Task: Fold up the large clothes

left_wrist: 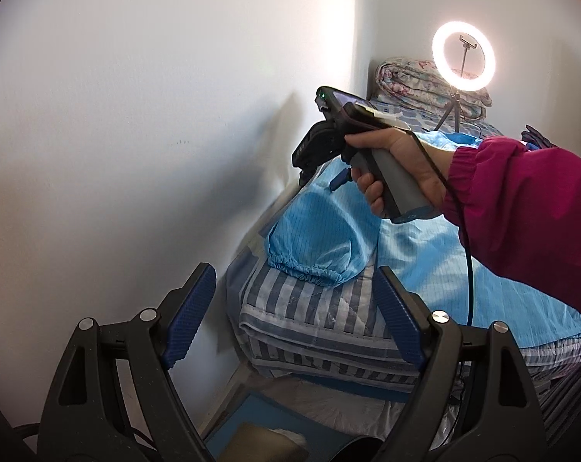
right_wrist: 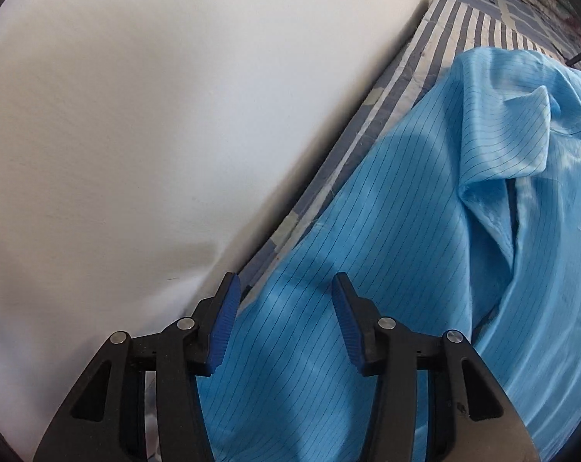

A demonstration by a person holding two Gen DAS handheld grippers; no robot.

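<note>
Your left gripper [left_wrist: 292, 300] hangs with its blue pads spread wide and nothing between them, off the end of the striped mattress [left_wrist: 309, 308]; just beyond its fingertips lies the gathered elastic cuff [left_wrist: 309, 271] of the light blue garment [left_wrist: 425, 254], apart from both pads; your right gripper [right_wrist: 284, 288] is also parted, somewhat less widely, and holds nothing, its fingers poised over the blue cloth near the mattress edge by the white wall [right_wrist: 136, 115], though whether the tips touch the fabric you cannot tell; the garment is spread along the bed, a shiny blue weave ruled with fine dark pinstripes, fairly smooth under the right fingers and bunched into folds farther on, where a collar-like flap [right_wrist: 521, 131] stands up; your right hand [left_wrist: 398, 165], in a magenta sleeve [left_wrist: 521, 211], grips the handle above the sleeve of the garment; at the far end a rolled floral quilt [left_wrist: 413, 81] sits behind a lit ring light [left_wrist: 464, 57].
</note>
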